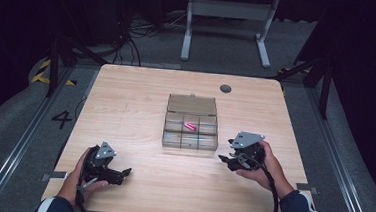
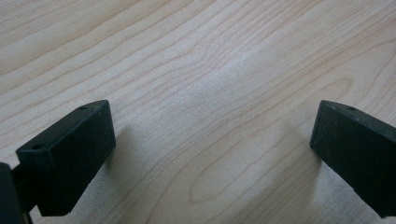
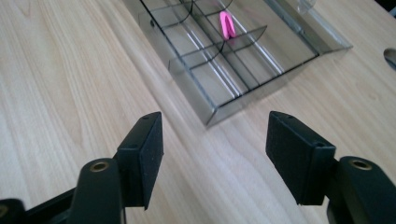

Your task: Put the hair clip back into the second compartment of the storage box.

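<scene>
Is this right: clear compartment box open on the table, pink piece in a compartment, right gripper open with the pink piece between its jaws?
Not quite. The right gripper is open but holds nothing: the right gripper view shows bare table between its jaws. The pink piece lies in a compartment of the open clear compartment box.

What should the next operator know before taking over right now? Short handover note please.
Left gripper: open, holding nothing, resting low over the table at the near left.
Right gripper: open, nothing between the jaws, beside the near right corner of the clear compartment box.
Box: mid-table, lid open and lying flat behind it.
Done: one pink piece lies in a compartment of the far row.
Left: other compartments look unfilled; lid not yet closed.
</scene>
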A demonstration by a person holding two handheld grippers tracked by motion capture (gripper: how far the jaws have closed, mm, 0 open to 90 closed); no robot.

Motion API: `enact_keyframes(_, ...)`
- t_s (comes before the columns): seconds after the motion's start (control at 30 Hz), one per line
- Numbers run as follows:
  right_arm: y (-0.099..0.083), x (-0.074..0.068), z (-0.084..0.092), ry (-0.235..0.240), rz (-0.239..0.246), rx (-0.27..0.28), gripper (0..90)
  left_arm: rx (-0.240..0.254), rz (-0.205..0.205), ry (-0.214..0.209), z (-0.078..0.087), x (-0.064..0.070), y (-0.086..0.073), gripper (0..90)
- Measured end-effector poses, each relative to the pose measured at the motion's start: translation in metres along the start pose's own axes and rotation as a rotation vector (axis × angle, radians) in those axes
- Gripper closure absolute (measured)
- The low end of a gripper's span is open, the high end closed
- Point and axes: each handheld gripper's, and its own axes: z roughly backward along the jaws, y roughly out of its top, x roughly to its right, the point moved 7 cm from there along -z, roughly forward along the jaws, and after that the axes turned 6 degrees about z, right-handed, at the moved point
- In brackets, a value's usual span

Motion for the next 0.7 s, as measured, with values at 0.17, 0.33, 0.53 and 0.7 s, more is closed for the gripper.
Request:
enact_keyframes(0.17,-0.016,-0.002,0.012,-0.013,-0.013,0.007,32.5,0.0,0.0,0.0,0.0,0.0,0.0,0.7)
enact_keyframes(0.33,-0.035,-0.002,0.022,-0.024,-0.017,-0.006,31.2,0.0,0.001,0.0,0.0,0.0,0.0,0.6)
enact_keyframes(0.53,-0.057,-0.003,0.033,-0.031,-0.036,-0.013,30.4,0.0,0.0,0.0,0.0,0.0,0.0,0.6)
enact_keyframes(0.7,-0.078,0.0,0.041,-0.011,-0.112,-0.008,29.7,0.0,0.001,0.0,0.0,0.0,0.0,0.6)
